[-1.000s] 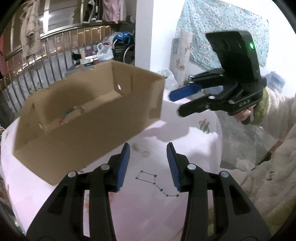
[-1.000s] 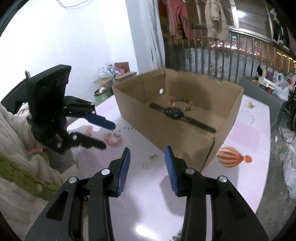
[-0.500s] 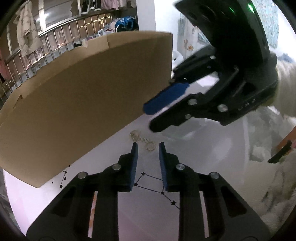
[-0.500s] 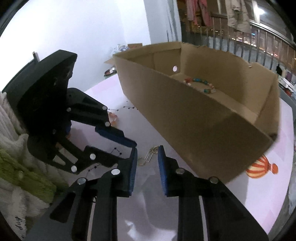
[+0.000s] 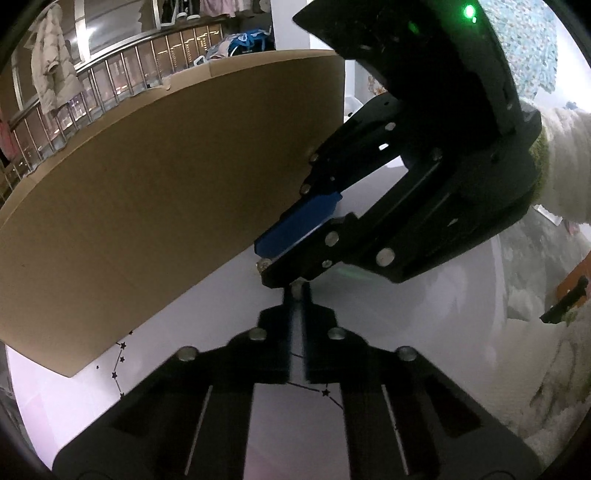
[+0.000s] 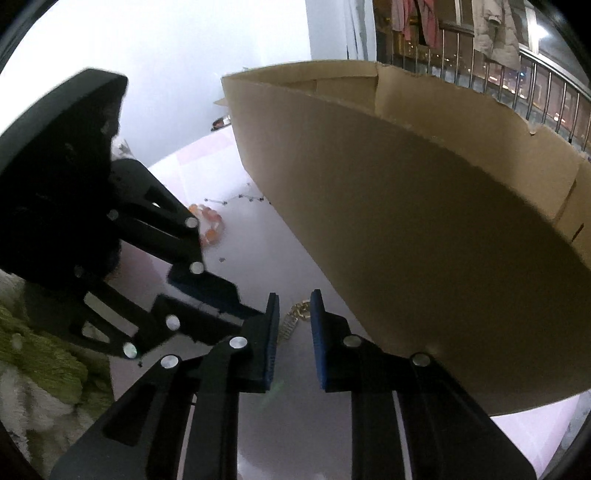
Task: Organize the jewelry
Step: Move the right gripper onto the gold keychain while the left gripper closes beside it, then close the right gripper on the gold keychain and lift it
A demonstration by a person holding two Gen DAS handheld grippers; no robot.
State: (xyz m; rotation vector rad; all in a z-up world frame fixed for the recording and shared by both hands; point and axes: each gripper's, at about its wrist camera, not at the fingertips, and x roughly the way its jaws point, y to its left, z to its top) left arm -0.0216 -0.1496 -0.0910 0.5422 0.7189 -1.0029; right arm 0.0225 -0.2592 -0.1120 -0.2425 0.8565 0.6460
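Both grippers are converging on the gold chain (image 6: 295, 320) lying beside the cardboard box (image 6: 424, 229) on the table (image 6: 236, 258). The left gripper (image 5: 296, 291) is pinched fully closed, on what I cannot tell. The right gripper (image 6: 292, 325) has just been closing, jaws straddling the chain, not yet pressing. An orange bead bracelet (image 6: 211, 227) is also waiting outside the box.

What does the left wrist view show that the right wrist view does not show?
Only the left wrist view shows the printed star constellation lines on the table, the green light on the right gripper's body, and the left gripper shut from behind.

Only the right wrist view shows the gold chain between the right gripper's narrowly parted fingers, and the orange bead bracelet beyond.

Both show the cardboard box, the pale table, the railing and hanging clothes.
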